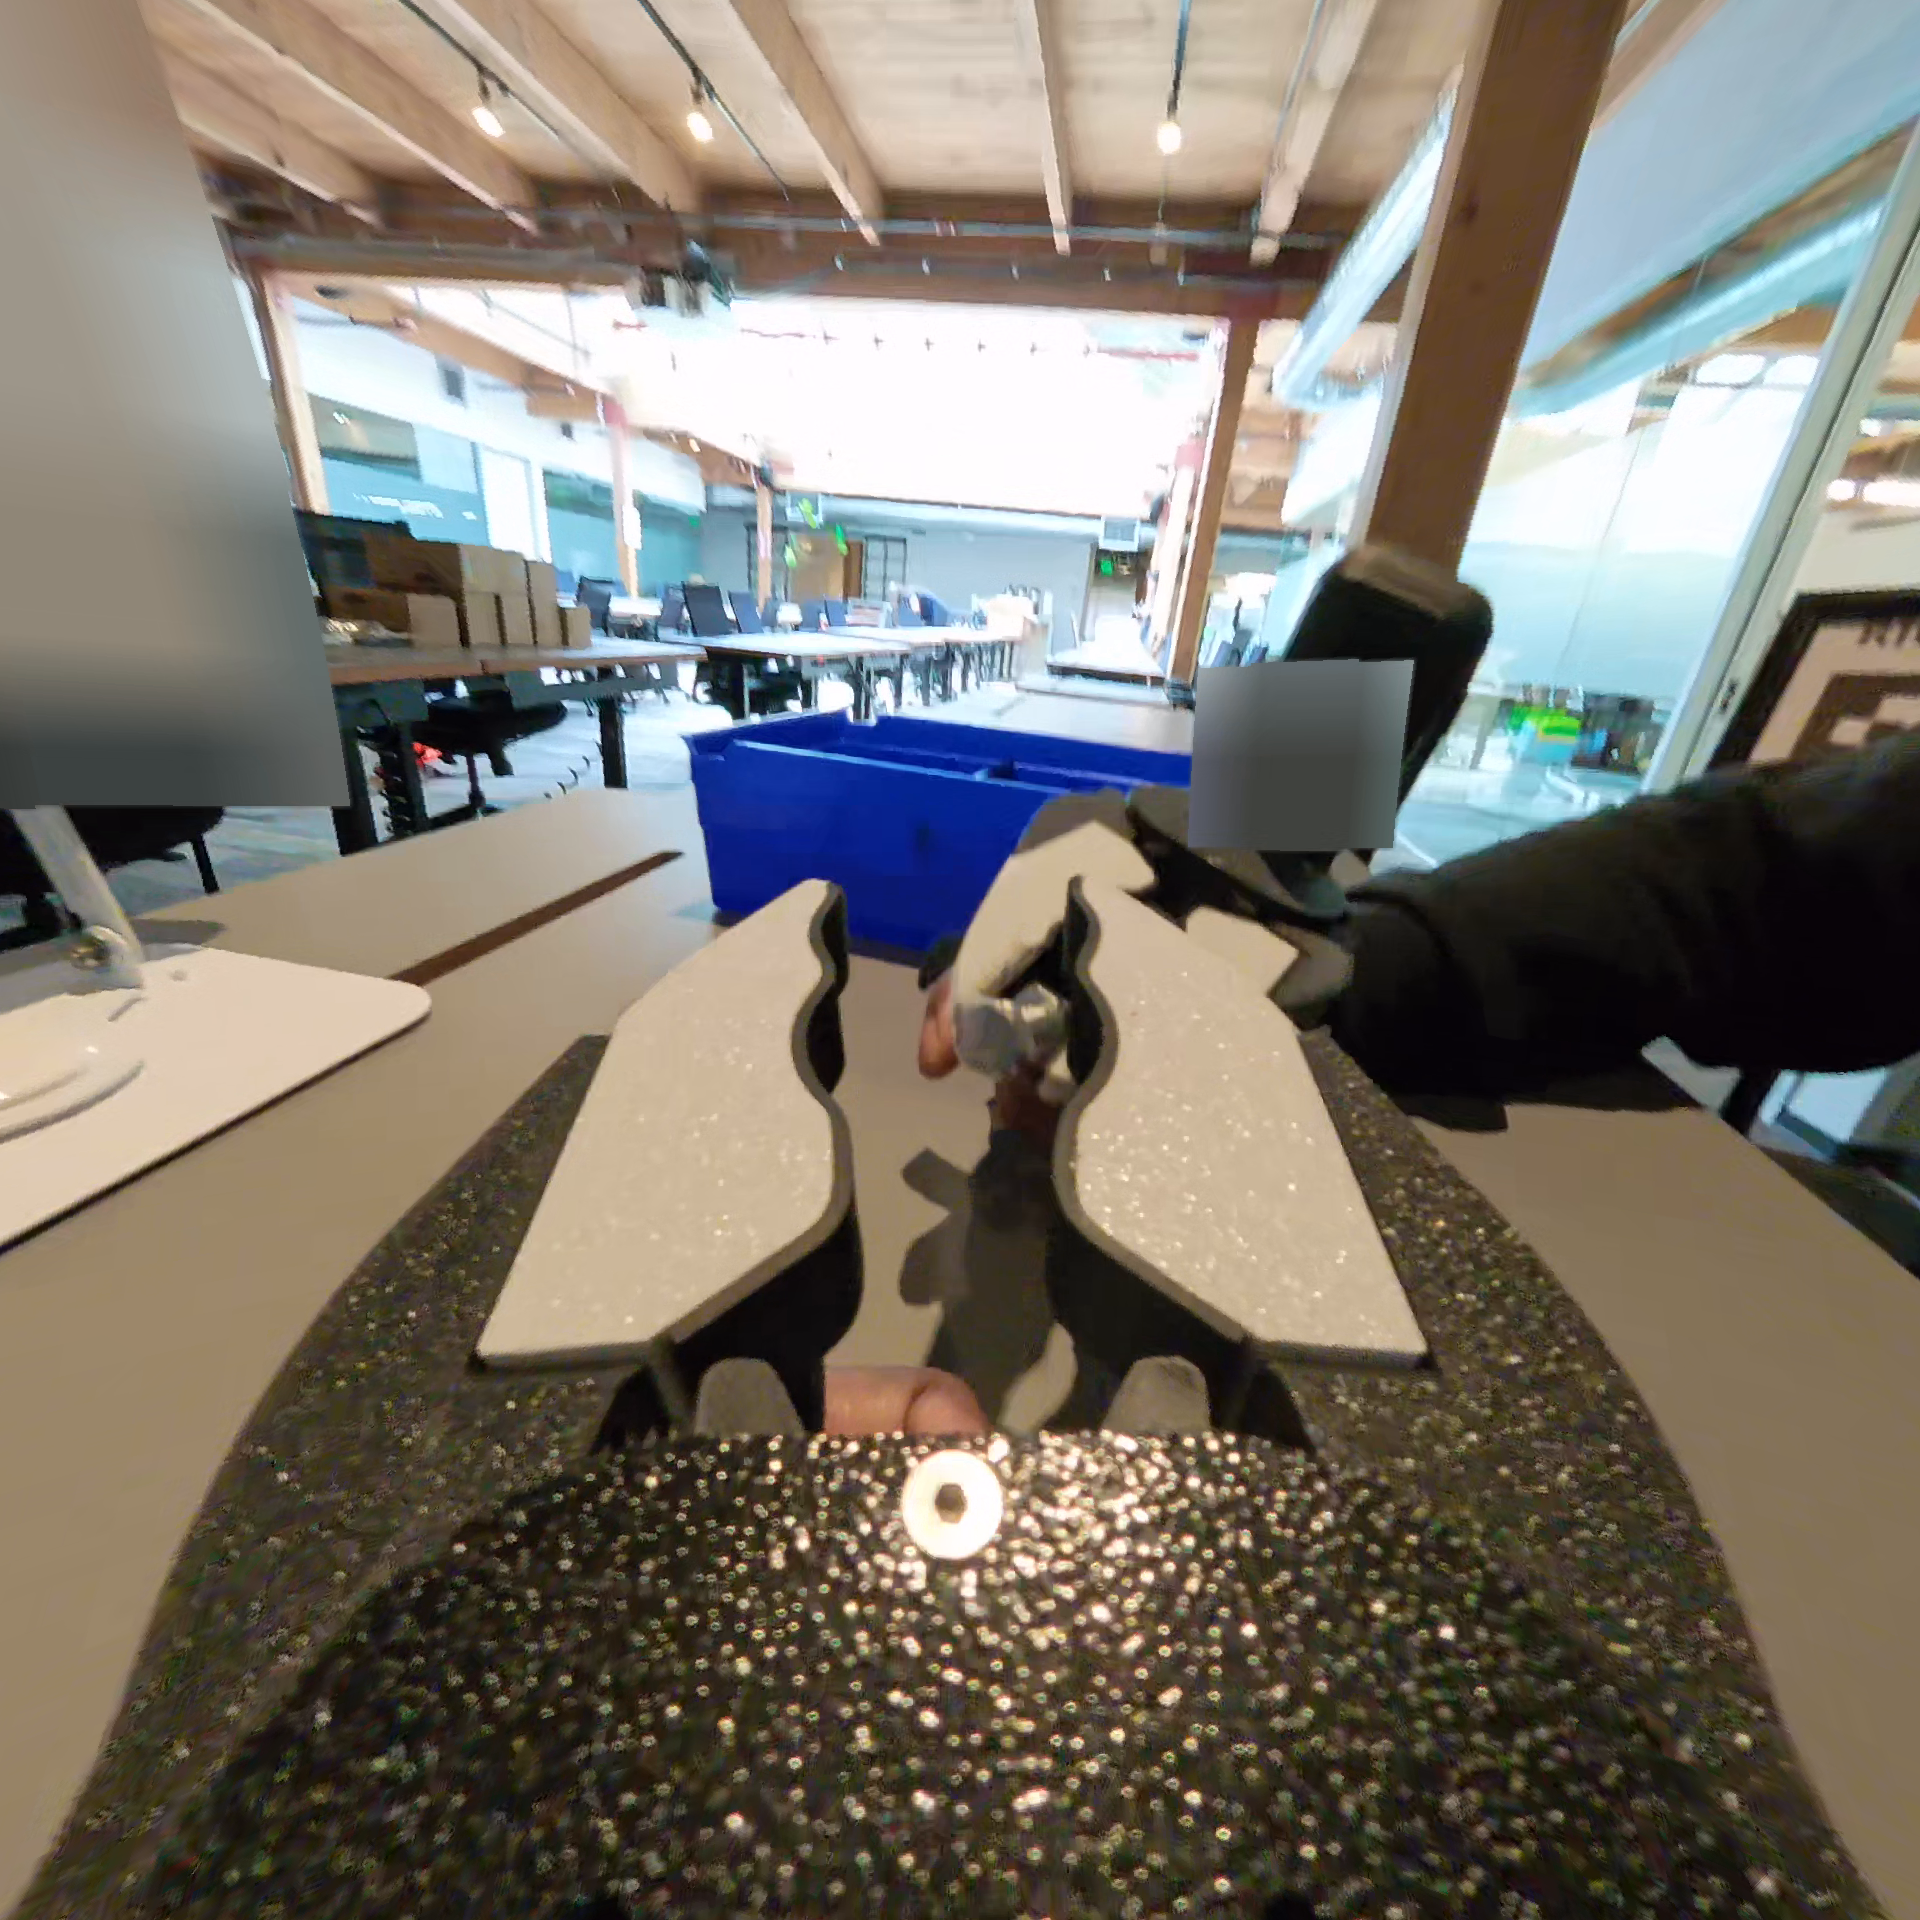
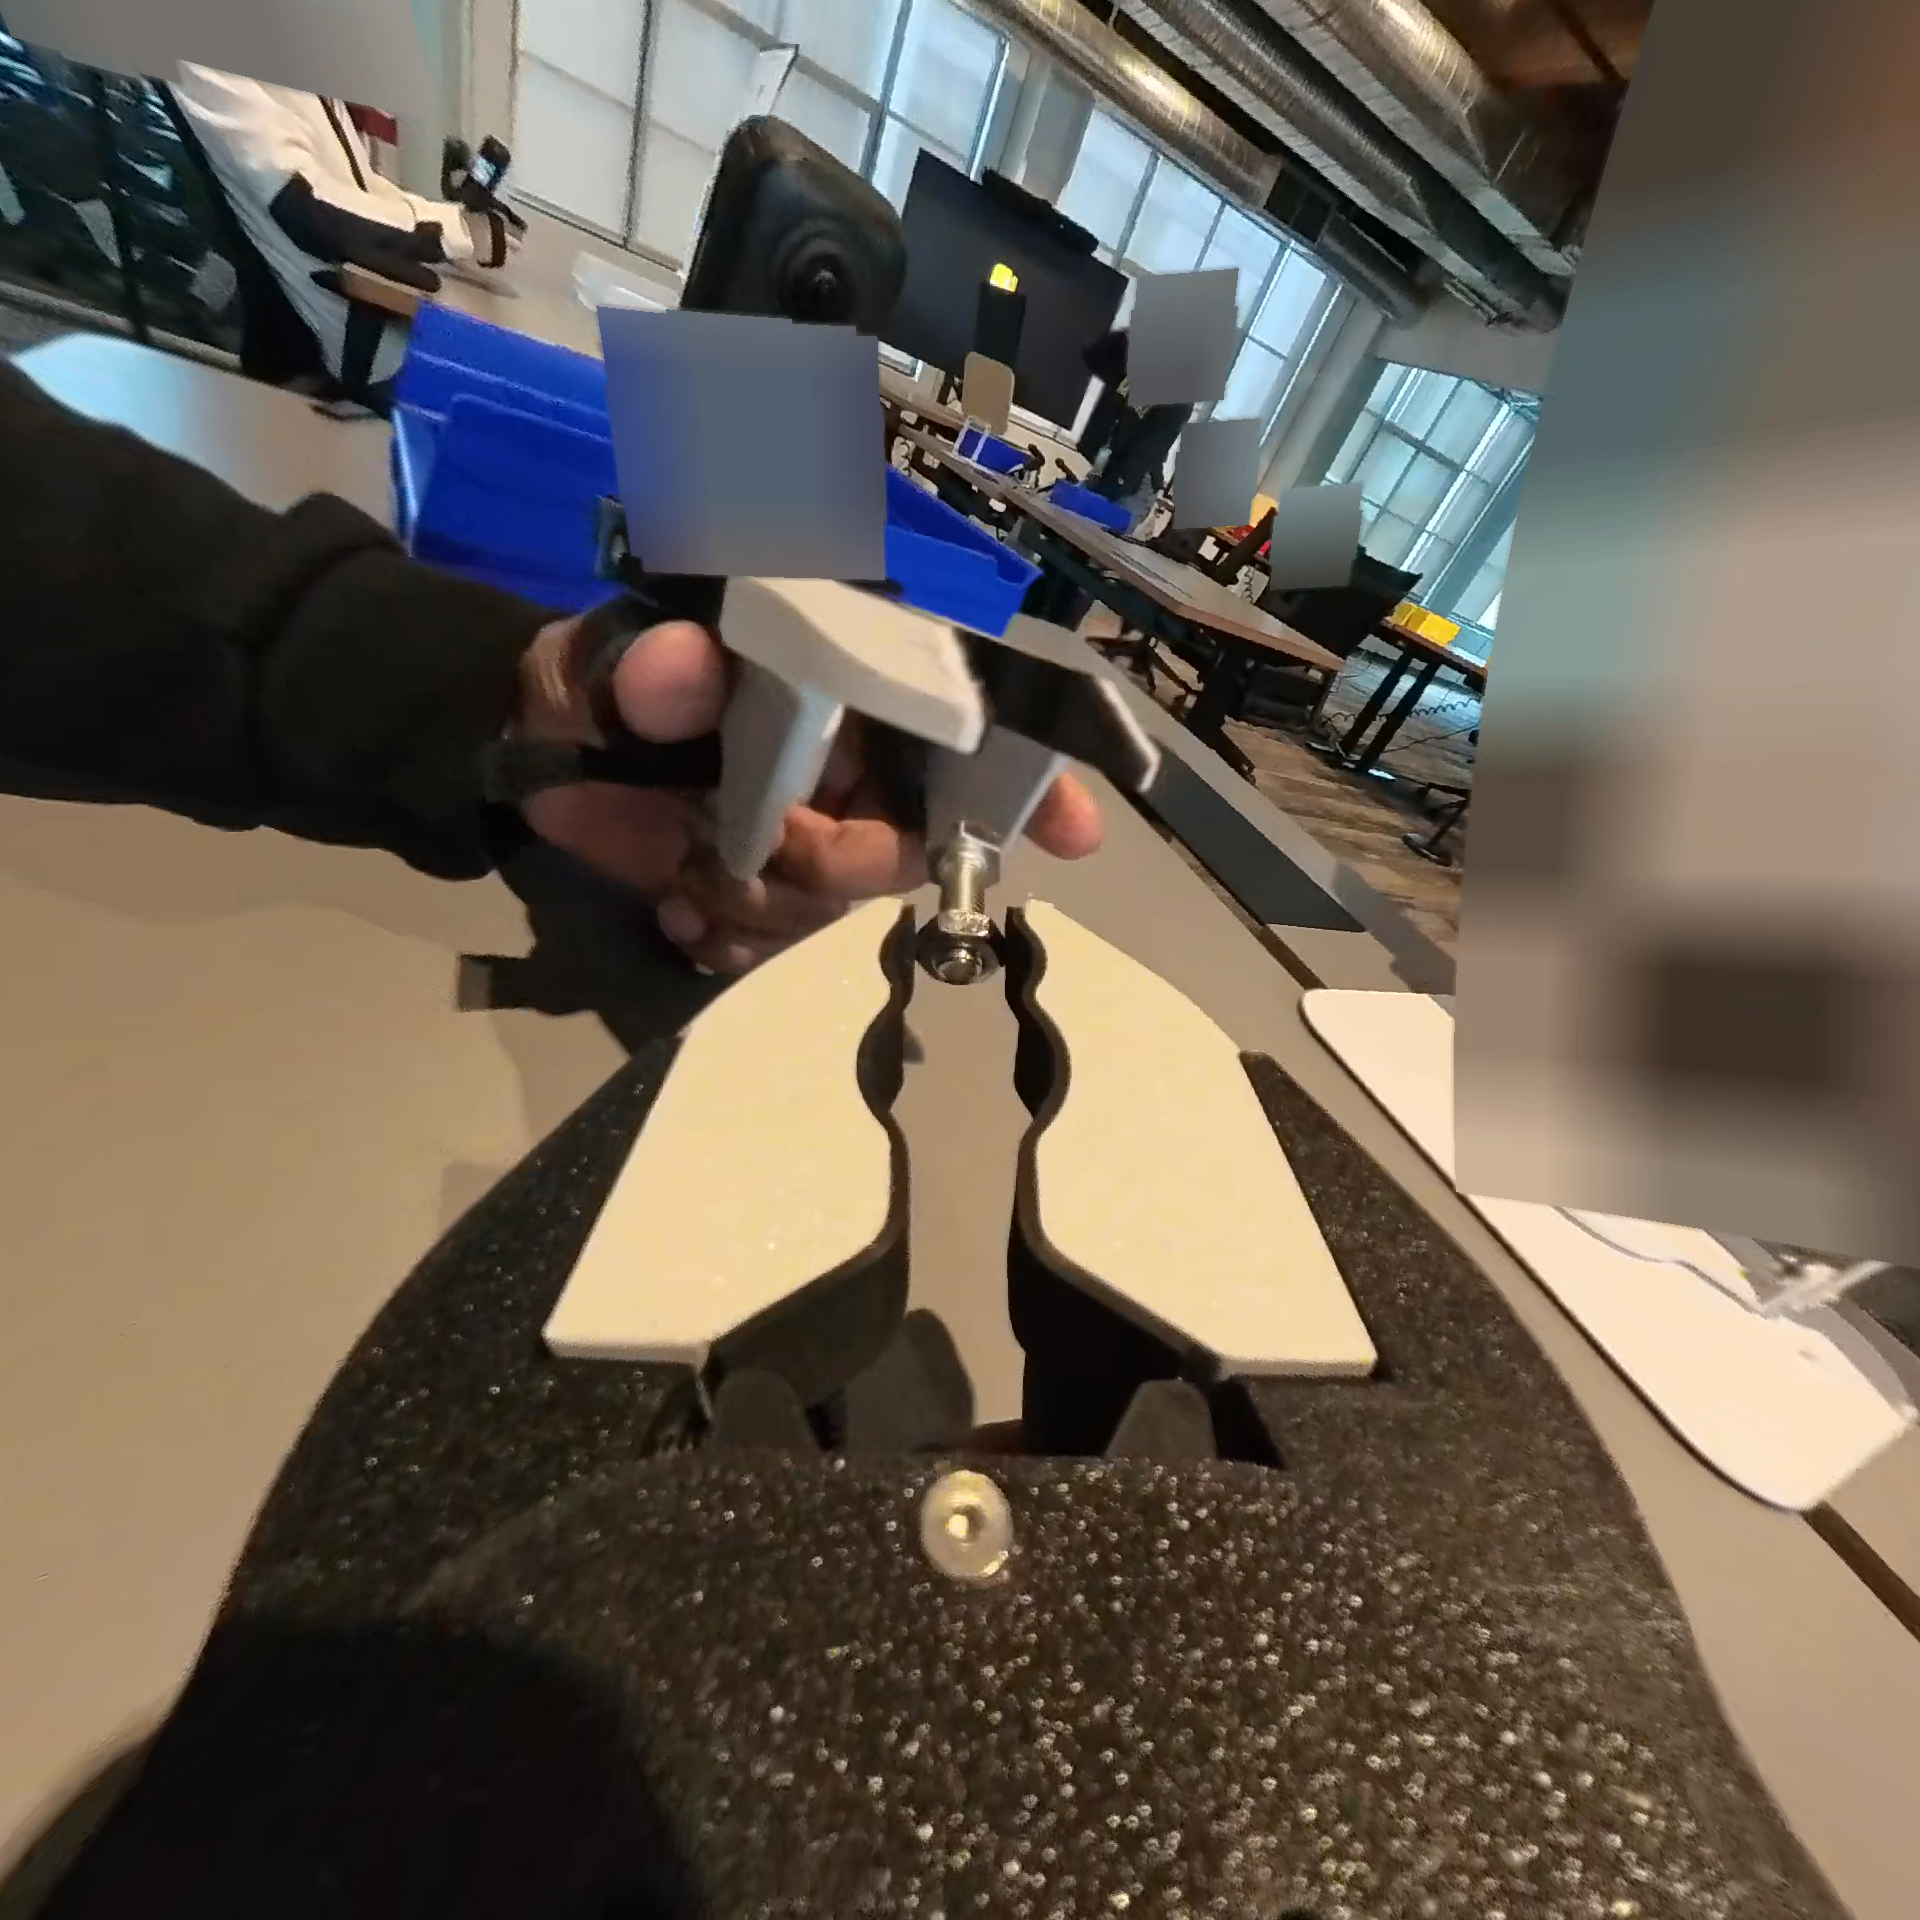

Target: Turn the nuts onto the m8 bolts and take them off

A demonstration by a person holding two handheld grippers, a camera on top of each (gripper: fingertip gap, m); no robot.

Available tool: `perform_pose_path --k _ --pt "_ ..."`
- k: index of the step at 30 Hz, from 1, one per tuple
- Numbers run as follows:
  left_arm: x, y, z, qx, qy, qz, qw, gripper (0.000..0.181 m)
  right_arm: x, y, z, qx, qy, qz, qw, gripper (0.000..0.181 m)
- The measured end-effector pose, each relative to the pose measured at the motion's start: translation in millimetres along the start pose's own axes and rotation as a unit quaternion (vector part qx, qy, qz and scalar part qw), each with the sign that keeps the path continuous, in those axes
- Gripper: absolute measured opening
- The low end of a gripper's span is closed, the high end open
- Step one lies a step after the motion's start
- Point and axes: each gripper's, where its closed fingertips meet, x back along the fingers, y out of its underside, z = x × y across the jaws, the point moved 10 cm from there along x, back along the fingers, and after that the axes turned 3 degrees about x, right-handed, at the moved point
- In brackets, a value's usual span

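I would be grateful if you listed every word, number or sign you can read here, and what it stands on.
Nothing can be read whole.
Framed board, right edge of the left wrist view: large dark marks, cut off by the frame.
Green signs far down the hall: too small.
Cardboard boxes: print too blurred.

Silver bolt (image 2: pixel 961 902); blue bin (image 1: pixel 894 805); grey table (image 1: pixel 312 1299); black speckled tool body, pale grey fingers (image 2: pixel 748 1164).

Open-plan office with long desk rows (image 1: pixel 810 649), office chairs (image 1: pixel 707 603), monitor (image 2: pixel 1003 286), exposed timber ceiling.
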Motion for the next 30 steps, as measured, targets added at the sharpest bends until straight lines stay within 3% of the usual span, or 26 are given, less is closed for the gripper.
perform_pose_path --k 4,13,23,30 --pt "9 -2 -1 -0.009 -0.028 0.044 0.999 0.036 -6 1 -5 0.016 -0.021 0.014 1.000 0.016" --pt "13 -1 7 0.006 0.018 0.003 1.000 0.029 2 -1 -28 0.095 -0.048 0.027 0.994 0.016" --pt "18 -1 7 0.003 0.004 0.030 1.000 0.028 5 -1 -26 0.089 -0.032 0.032 0.995 0.016" --pt "18 -1 7 0.011 0.023 0.029 0.999 0.028 4 0 -34 0.133 -0.032 0.023 0.990 0.016"
